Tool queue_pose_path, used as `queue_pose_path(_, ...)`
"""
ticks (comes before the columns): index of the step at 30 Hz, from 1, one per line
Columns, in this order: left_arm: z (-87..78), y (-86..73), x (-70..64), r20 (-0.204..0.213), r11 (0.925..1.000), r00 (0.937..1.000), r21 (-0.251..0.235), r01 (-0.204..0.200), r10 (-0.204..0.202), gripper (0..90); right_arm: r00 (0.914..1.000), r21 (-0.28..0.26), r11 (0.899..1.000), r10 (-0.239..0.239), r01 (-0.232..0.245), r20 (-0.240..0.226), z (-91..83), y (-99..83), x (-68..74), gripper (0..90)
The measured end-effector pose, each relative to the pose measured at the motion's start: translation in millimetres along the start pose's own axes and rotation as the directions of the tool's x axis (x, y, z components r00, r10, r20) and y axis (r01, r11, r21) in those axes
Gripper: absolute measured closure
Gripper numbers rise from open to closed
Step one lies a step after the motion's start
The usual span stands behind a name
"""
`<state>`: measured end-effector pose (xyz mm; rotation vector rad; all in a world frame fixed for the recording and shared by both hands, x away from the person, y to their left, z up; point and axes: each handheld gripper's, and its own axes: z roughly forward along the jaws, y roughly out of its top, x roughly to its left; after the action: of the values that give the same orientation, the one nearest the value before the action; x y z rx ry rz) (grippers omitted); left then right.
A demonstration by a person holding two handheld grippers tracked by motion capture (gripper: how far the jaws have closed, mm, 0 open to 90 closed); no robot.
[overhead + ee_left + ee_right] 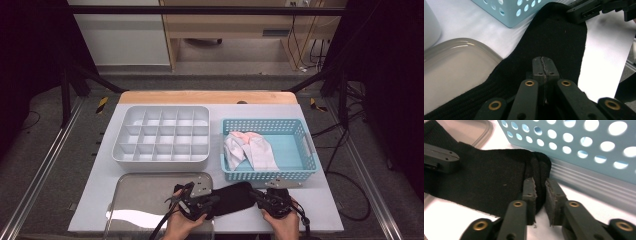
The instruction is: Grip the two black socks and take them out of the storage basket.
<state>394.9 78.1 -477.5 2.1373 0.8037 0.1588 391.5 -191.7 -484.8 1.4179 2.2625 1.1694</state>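
Note:
A black sock (232,197) lies flat on the white mat near the front edge, between my two grippers. In the left gripper view the ribbed cuff runs to the lower left. My left gripper (545,65) is shut, with its tips resting on top of the sock (559,37) near its middle; no fold of fabric shows between the jaws. My right gripper (540,186) is open a little. Its jaws straddle the sock's folded end (539,167), right beside the blue basket wall (584,162). In the high view the left gripper (206,202) and the right gripper (258,196) face each other.
A shallow grey tray (145,197) lies at the front left, and the sock's cuff overlaps its rim. Behind it stands a white compartment box (162,135). The blue basket (300,150) at the right holds white and pink cloths (250,147).

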Motion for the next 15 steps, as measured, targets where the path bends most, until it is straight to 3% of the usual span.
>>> queue_pose_path(6,-0.4,-1.1,0.0,0.003,1.0,1.0,-0.007,-0.002,0.002,88.5,0.9998,-0.018,1.0,0.008,-0.008,-0.018,-5.1,2.4,2.2,84.5)
queue_pose_path(11,0.5,-0.2,-0.7,-0.005,1.0,1.0,-0.005,0.007,-0.007,88.5,0.9974,-0.104,0.995,-0.012,0.005,-0.07,-19.7,8.8,7.9,84.6)
queue_pose_path(15,-0.7,0.2,-0.1,-0.002,0.9998,0.9999,-0.01,0.015,-0.015,88.2,0.9914,-0.146,0.988,-0.061,0.044,-0.116,-25.5,17.9,17.8,84.6)
